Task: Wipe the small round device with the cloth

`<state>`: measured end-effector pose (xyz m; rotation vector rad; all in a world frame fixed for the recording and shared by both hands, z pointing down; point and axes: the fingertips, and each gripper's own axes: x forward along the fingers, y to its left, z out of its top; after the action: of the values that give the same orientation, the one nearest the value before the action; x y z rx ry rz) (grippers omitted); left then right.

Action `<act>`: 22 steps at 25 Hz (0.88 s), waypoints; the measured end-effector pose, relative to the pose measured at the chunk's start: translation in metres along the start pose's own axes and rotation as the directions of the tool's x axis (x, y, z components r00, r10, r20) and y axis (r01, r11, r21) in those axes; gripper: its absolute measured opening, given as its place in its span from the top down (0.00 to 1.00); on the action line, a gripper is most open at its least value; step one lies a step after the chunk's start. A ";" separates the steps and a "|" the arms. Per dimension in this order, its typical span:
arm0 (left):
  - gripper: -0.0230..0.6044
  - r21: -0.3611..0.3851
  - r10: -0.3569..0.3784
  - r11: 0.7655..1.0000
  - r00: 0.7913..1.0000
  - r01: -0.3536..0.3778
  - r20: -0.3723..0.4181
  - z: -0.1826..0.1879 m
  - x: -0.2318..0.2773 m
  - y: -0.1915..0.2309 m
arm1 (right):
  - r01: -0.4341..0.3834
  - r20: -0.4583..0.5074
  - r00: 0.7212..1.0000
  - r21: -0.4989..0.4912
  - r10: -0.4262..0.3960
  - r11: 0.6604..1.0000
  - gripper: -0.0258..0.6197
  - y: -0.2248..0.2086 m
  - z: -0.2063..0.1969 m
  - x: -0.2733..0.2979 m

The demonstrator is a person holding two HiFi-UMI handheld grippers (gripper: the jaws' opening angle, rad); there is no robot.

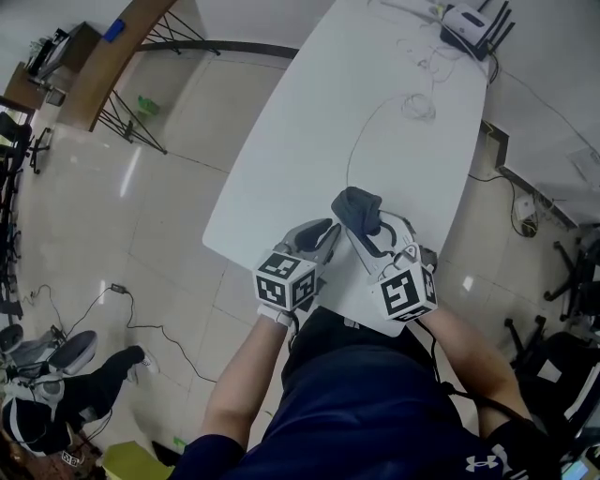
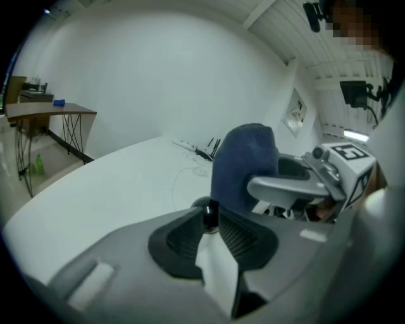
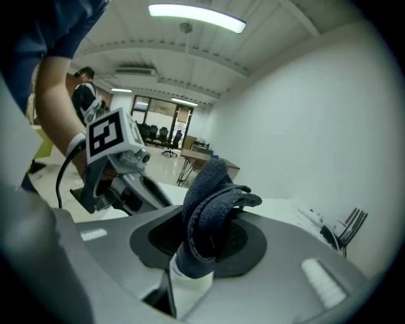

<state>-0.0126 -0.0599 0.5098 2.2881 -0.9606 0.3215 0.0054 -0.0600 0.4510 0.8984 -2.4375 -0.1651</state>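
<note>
Over the near edge of the white table (image 1: pixel 309 141), my right gripper (image 1: pixel 367 228) is shut on a dark blue cloth (image 1: pixel 359 211). In the right gripper view the bunched cloth (image 3: pixel 209 196) stands up from between the pads of that gripper (image 3: pixel 202 243). My left gripper (image 1: pixel 328 236) is just to its left, the tips almost meeting. In the left gripper view a small dark round device (image 2: pixel 207 215) is pinched between the tips of the left gripper (image 2: pixel 209 223), and the cloth (image 2: pixel 243 161) hangs right behind it, close or touching.
A thin white cable (image 1: pixel 361 131) loops across the table to a coil (image 1: pixel 419 106). A white router (image 1: pixel 466 21) with black antennas sits at the far end. A wooden desk (image 1: pixel 103 56) stands at the far left. Someone sits on the floor at lower left (image 1: pixel 56 394).
</note>
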 end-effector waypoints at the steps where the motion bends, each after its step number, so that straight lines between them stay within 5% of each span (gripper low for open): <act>1: 0.84 -0.002 0.001 1.000 1.000 -0.001 -0.002 -0.001 -0.001 0.001 | -0.007 -0.012 1.000 -0.041 0.006 0.999 0.78 0.008 -0.003 0.004; 7: 0.84 -0.004 -0.007 1.000 1.000 0.007 -0.012 -0.001 -0.002 -0.001 | -0.015 -0.021 1.000 -0.143 0.012 0.990 0.78 0.021 -0.020 0.012; 13: 0.84 0.006 -0.022 1.000 1.000 0.023 -0.022 0.004 0.011 -0.008 | 0.030 -0.006 1.000 0.097 -0.030 0.995 0.78 -0.012 -0.028 0.010; 17: 0.84 0.012 -0.027 1.000 0.999 0.027 -0.039 0.002 0.018 -0.010 | 0.026 0.034 0.998 0.417 -0.044 0.908 0.78 -0.031 -0.051 0.009; 22: 0.84 0.004 -0.025 1.000 0.998 0.025 -0.065 -0.005 0.019 -0.007 | 0.052 0.006 0.997 0.647 -0.073 0.761 0.78 -0.052 -0.084 0.009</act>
<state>0.0059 -0.0638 0.5189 2.2780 -0.8989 0.3848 0.0728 -0.1002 0.5117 1.2651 -2.5174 0.6993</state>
